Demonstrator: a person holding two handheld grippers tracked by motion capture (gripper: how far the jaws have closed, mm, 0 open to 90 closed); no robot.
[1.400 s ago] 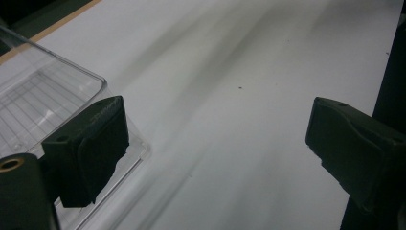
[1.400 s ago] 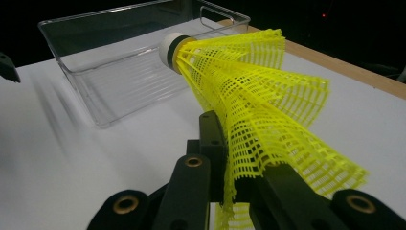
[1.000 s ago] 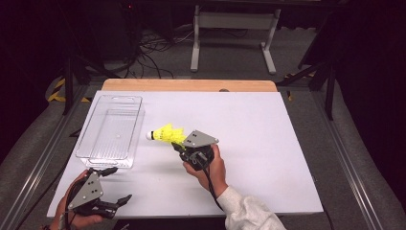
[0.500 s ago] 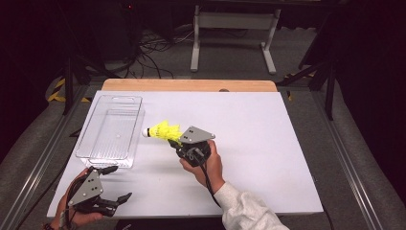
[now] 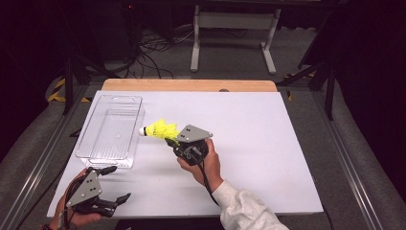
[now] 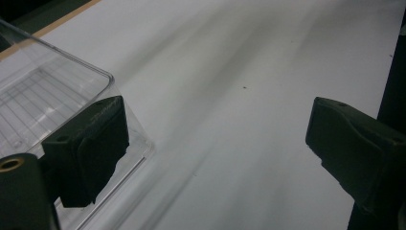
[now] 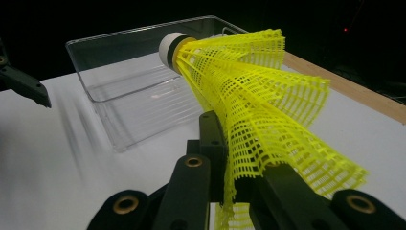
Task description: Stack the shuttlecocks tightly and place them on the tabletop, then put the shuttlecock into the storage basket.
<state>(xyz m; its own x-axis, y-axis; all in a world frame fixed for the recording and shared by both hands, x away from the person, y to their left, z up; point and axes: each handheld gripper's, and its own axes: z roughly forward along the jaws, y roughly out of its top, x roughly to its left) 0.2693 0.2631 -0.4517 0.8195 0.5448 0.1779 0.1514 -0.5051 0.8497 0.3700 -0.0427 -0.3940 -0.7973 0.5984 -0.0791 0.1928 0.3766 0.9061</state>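
beside the clear bin: yellow shuttlecock, skirt pinched in right gripper, cork toward bin; carry over rim before release; left gripper idle, jaws wide.

My right gripper has black jaws, brass-coloured screws, a grey triangular plate and a black cable; my sleeve looks white, maybe light grey.

Metal stand and tangled cables on floor beyond white table
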